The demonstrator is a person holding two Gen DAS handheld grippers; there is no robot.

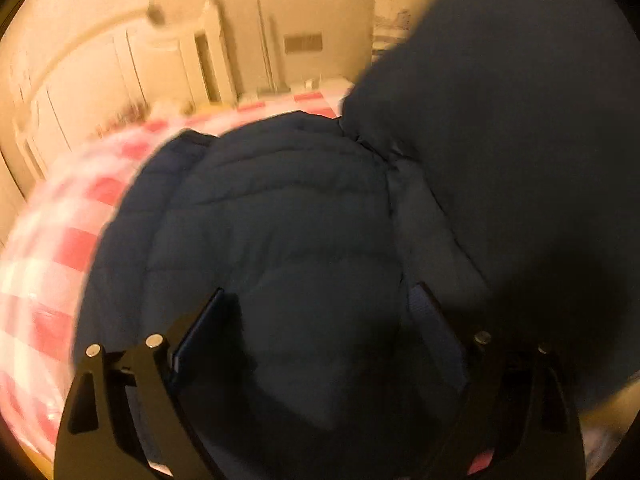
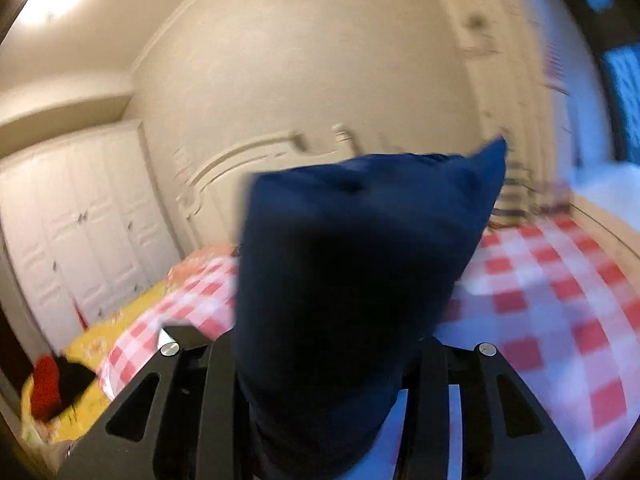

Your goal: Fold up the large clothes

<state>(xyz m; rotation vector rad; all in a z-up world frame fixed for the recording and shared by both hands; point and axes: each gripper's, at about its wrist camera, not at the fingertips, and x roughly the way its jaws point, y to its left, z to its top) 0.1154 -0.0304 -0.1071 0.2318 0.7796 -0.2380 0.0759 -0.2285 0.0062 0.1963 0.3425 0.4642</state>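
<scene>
A dark navy quilted puffer jacket (image 1: 272, 208) lies on a bed with a red and white checked cover (image 1: 60, 240). My left gripper (image 1: 320, 300) is open just above the jacket's body, with fabric between and under its spread fingers. A raised part of the jacket (image 1: 520, 140) hangs up at the right of that view. My right gripper (image 2: 324, 344) is shut on a bunched fold of the navy jacket (image 2: 360, 248) and holds it up above the checked cover (image 2: 560, 300). The fold hides its fingertips.
A cream carved headboard (image 1: 132, 64) and wall stand behind the bed. White wardrobe doors (image 2: 72, 216) are at the left in the right wrist view. A yellow floral quilt (image 2: 92, 344) with red and black items (image 2: 48, 388) lies at the bed's left edge.
</scene>
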